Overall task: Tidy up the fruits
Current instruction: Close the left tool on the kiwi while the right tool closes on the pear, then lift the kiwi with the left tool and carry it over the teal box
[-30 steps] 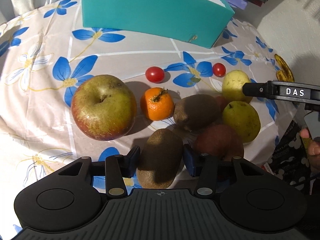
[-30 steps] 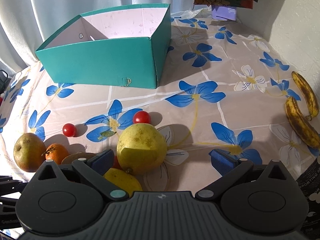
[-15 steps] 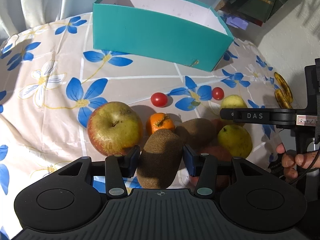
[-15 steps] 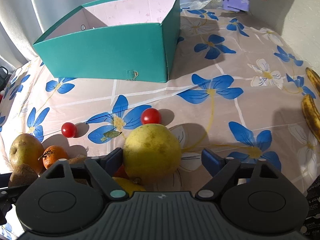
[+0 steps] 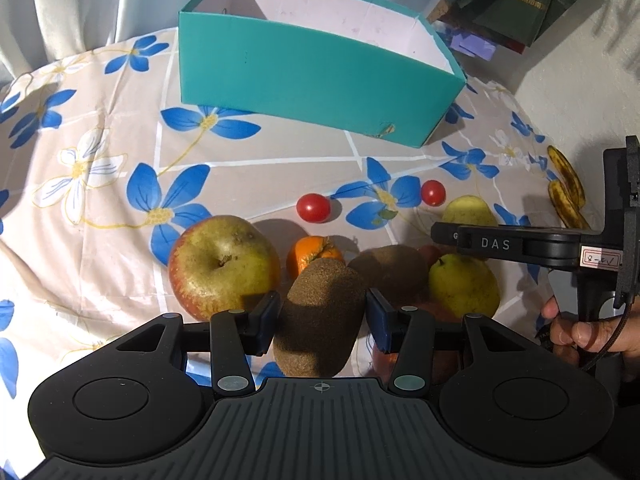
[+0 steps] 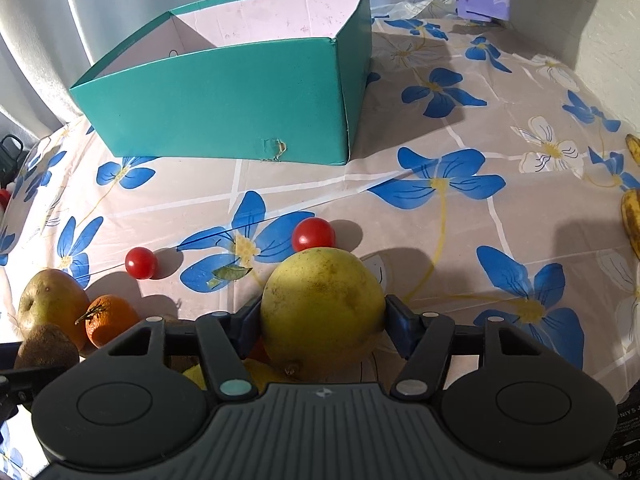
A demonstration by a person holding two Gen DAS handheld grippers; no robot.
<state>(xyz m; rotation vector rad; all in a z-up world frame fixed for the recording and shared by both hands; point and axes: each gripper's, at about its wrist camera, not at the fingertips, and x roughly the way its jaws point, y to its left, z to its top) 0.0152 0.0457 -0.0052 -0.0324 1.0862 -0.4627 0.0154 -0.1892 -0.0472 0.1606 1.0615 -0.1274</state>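
Observation:
My left gripper [image 5: 320,316] is shut on a brown kiwi [image 5: 320,316] and holds it above the table. My right gripper [image 6: 322,320] is shut on a yellow pear [image 6: 322,308]. On the flowered cloth lie a large apple [image 5: 222,262], a mandarin [image 5: 310,250], a second kiwi [image 5: 394,272], a green pear [image 5: 464,286], a reddish fruit partly hidden under my left gripper, and two cherry tomatoes [image 5: 313,208] [image 5: 433,193]. The open teal box [image 5: 316,76] stands behind them and also shows in the right wrist view [image 6: 236,104].
Two spotted bananas [image 5: 566,184] lie at the table's right edge near the wall. Curtains hang behind the box. Dark bags hang at the top right. The right gripper's body [image 5: 520,244] and the hand holding it show at the right of the left wrist view.
My left gripper has lifted the kiwi off the table and risen. My right gripper has closed around the yellow pear and moved forward toward the box.

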